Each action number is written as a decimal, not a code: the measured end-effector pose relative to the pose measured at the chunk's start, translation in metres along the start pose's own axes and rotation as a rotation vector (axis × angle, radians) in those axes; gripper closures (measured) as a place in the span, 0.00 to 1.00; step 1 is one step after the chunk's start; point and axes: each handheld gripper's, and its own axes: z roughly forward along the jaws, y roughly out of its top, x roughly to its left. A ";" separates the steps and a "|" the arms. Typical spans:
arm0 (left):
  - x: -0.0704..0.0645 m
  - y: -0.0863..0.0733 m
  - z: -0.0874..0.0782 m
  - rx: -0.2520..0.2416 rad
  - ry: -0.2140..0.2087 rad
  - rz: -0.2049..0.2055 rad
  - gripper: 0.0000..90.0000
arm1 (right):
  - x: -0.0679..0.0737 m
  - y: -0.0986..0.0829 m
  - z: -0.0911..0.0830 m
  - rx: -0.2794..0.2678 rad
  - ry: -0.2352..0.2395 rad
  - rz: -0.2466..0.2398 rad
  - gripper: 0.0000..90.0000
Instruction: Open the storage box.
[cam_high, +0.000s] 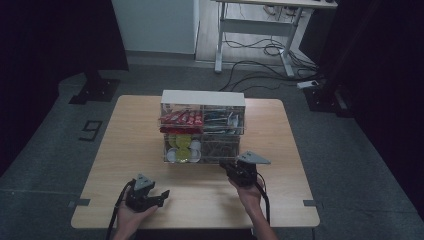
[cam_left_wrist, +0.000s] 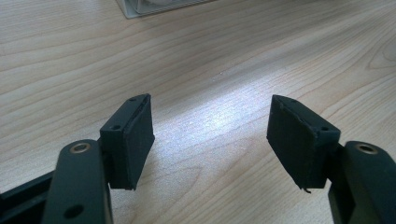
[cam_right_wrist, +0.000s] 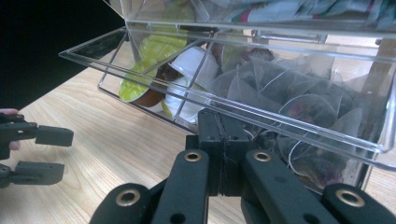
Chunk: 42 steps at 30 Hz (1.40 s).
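Note:
A clear acrylic organizer (cam_high: 202, 98) with a white top stands mid-table. Its lower right drawer (cam_right_wrist: 299, 126), pulled out a little, holds pyramid tea bags (cam_right_wrist: 308, 109). My right gripper (cam_right_wrist: 219, 122) is shut at that drawer's front lip, jaws pressed together just under the rim; in the high view the right gripper (cam_high: 229, 168) touches the organizer's lower right front. The lower left compartment holds yellow and white capsules (cam_high: 182, 148). My left gripper (cam_high: 162, 196) rests open near the front left, low over bare wood (cam_left_wrist: 210, 135), with nothing between its pads.
The upper drawers hold red sachets (cam_high: 180, 118) and bluish packets (cam_high: 222, 120). The wooden table (cam_high: 125, 150) has bare room left and right of the organizer. Beyond it lie a dark floor, cables (cam_high: 260, 50) and a desk frame (cam_high: 255, 25).

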 end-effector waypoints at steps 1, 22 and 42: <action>0.000 0.000 0.000 0.000 -0.003 0.000 0.35 | 0.000 0.001 -0.001 0.001 0.003 0.003 0.99; 0.001 0.000 -0.001 -0.002 -0.002 -0.006 0.35 | 0.004 0.024 -0.004 -0.028 0.012 0.010 0.99; 0.008 -0.002 -0.001 -0.005 -0.009 -0.027 0.35 | -0.004 0.055 0.005 -0.060 -0.010 0.033 0.98</action>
